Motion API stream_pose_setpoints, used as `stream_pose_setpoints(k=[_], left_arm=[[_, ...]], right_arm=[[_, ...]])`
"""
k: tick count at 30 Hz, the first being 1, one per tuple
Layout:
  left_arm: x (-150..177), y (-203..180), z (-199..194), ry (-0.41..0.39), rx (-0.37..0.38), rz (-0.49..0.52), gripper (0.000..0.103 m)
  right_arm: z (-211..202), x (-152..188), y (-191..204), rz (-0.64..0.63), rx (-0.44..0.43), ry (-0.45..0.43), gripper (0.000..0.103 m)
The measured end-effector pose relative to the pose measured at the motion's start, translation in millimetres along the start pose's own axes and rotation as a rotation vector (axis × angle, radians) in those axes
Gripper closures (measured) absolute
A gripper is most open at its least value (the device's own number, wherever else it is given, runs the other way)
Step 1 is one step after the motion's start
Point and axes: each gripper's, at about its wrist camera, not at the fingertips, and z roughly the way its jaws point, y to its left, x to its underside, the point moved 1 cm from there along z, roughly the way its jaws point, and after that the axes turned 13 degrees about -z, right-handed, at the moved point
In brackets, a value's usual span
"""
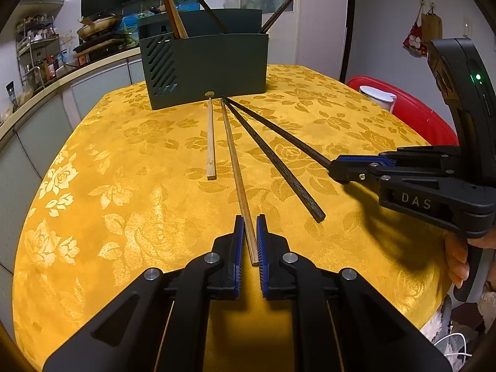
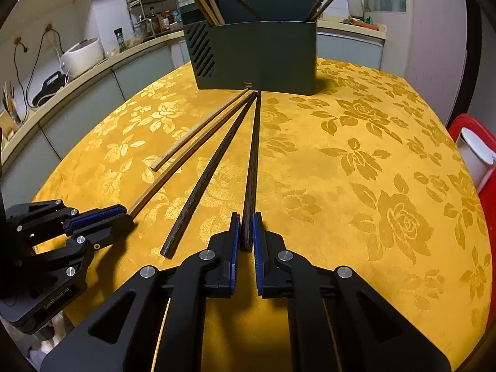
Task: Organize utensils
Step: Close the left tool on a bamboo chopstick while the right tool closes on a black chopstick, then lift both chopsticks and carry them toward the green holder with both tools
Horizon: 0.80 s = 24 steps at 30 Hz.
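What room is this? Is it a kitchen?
Probably a home kitchen. A counter holds a rice cooker, a wire rack carries bottles, and pans are stacked beyond the yellow-clothed table.

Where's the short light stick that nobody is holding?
The short light chopstick lies flat on the yellow tablecloth, leftmost of the four, its far tip near the green holder, left of the one between the left gripper's fingers.

Both wrist views low over yellow tablecloth, facing far toward dark utensil holder. Left camera sits left, sees right gripper at right edge. Right camera sees left gripper at left edge. Shared: holder, four chopsticks, cloth.
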Motion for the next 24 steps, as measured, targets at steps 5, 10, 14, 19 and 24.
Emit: stream_pose_setpoints(k=[5, 10, 14, 19, 24], left_arm=[[-9.8, 4.8, -14.9, -0.039, -0.001, -0.011, 0.096], [-22.4, 4.3, -34.9, -0.097, 0.010, -0.012, 0.097], [-35.0, 1.2, -50.9, -0.149, 0.011, 0.007, 0.098], [-54.9, -2.7, -69.9, -0.197, 0.017, 0.027, 0.103], [-77.4, -3.9, -81.5, -0.217, 0.038, 0.034, 0.103]], right_arm=[[-20.0, -2.1, -4.7, 0.007, 0.013, -0.029, 0.094], [-43.4, -7.1, -11.8, 0.022, 0.028, -0.074, 0.095], [-64.5, -13.5, -17.3, 0.033, 0.040, -0.120, 0.095], [-92.3, -24.5, -23.5, 0.040, 0.056, -0.191, 0.095], [-114.2, -35.7, -31.6, 0.045, 0.072, -0.253, 0.095]])
